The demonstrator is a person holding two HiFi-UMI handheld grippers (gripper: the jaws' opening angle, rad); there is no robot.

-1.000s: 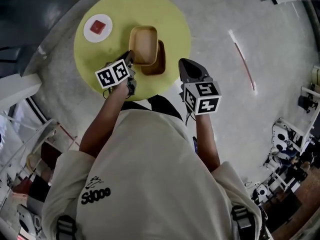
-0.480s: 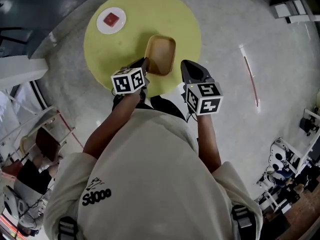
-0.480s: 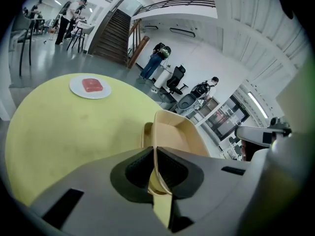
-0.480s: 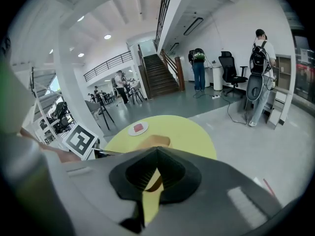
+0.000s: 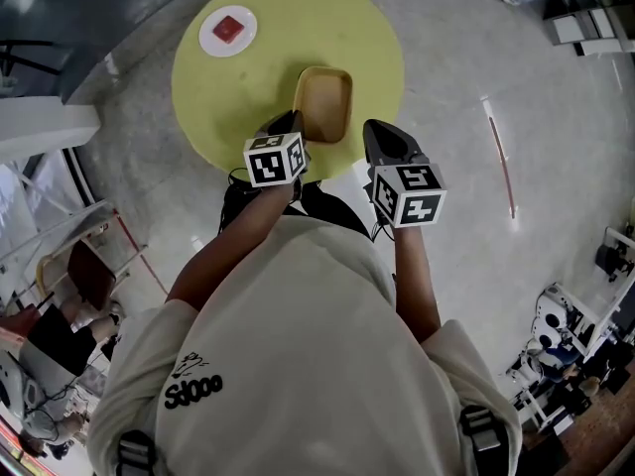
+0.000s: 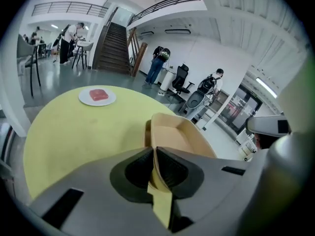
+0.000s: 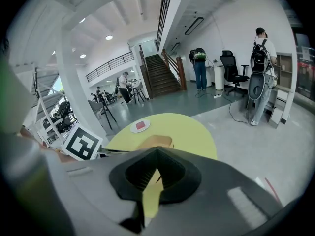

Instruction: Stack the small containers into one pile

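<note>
Shifted since a second ago, the tan container (image 5: 324,102) now sits squarely inside the darker container (image 6: 146,132) on the yellow tabletop (image 5: 288,18). My left tongs (image 5: 291,122) pinch its near wall, almost closed. My right tongs (image 5: 374,130) hover just beside it, closed and empty.

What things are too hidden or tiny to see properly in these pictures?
Head view: how many tan containers sit nested; the top one covers any below.
Head view: the red item on the white plate, too small to name.
Right gripper view: most of the containers, behind the right gripper.
</note>
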